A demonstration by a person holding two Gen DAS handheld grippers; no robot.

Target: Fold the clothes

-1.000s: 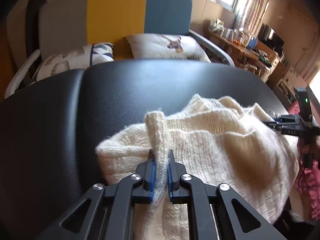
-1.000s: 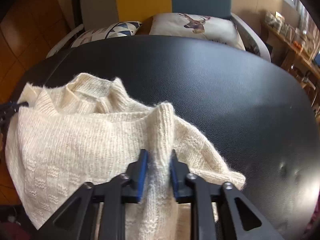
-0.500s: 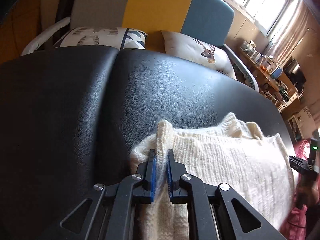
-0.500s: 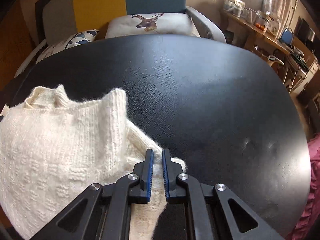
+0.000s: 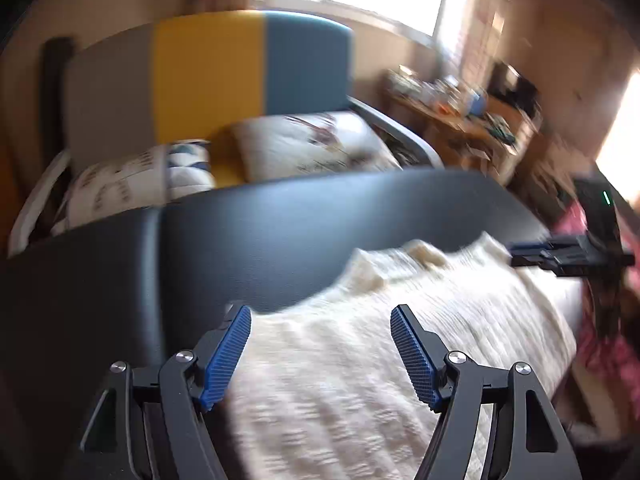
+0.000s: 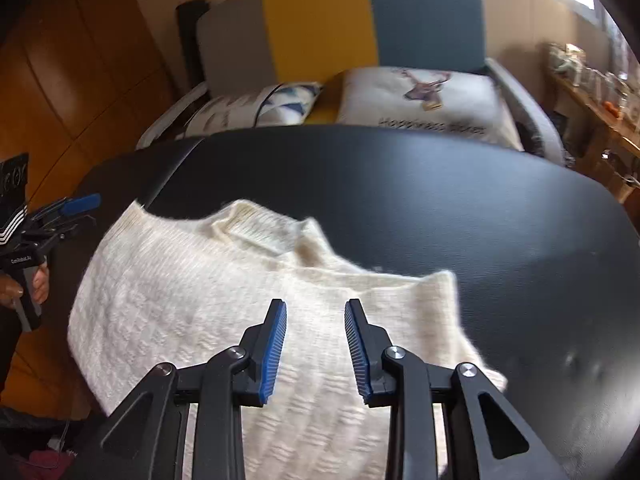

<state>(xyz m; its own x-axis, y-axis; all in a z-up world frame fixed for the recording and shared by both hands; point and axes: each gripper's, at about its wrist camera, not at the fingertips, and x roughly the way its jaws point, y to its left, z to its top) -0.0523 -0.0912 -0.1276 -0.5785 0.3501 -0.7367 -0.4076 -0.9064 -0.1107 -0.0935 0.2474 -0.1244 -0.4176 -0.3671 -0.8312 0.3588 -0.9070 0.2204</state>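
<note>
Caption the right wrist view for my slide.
Right claw opening above a cream knitted sweater on a black padded table.

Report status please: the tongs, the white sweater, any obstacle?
Left tongs and right tongs opening, nothing between pads. Cream sweater lies on black table, released. No obstacle seen.

Sweater [image 6: 224, 312] on table [image 6: 440, 208], sofa [image 6: 360, 28] behind
</note>
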